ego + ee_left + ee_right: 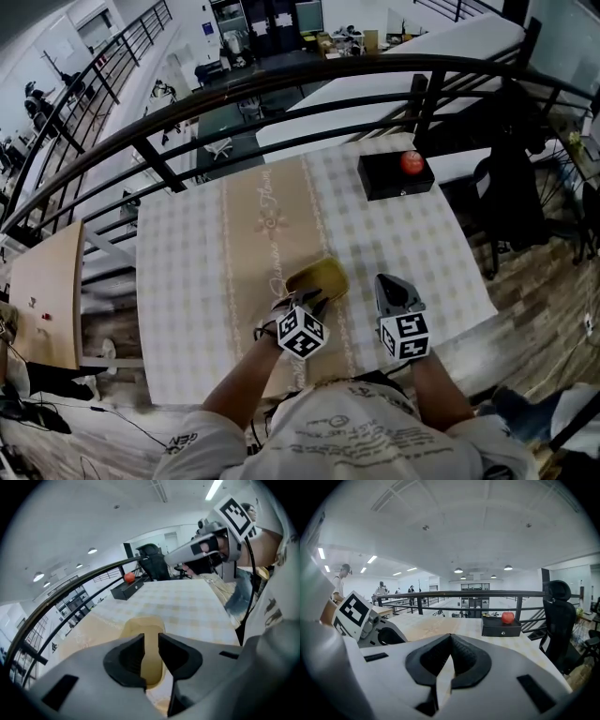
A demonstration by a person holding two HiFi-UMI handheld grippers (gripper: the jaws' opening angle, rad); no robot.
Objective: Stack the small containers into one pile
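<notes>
One table (187, 281), covered by a checked cloth with a tan strip down its middle, is seen from above. One black box (389, 178) is set on its far right part, well apart from both tools. Two grippers are held over the near edge. The left gripper (309, 298) is seen with its jaws parted, and nothing is pressed by their pads. The right gripper (392, 283) is seen with its jaws closed together and nothing between them. One yellow container (319, 278) is found on the tan strip, just ahead of the left gripper's tips. In the left gripper view it is seen through the gap between the jaws and beyond them. It is set to the left of the right gripper, apart from it. Whether more containers are nested inside cannot be told. One red apple (412, 162) is rested on the box.
</notes>
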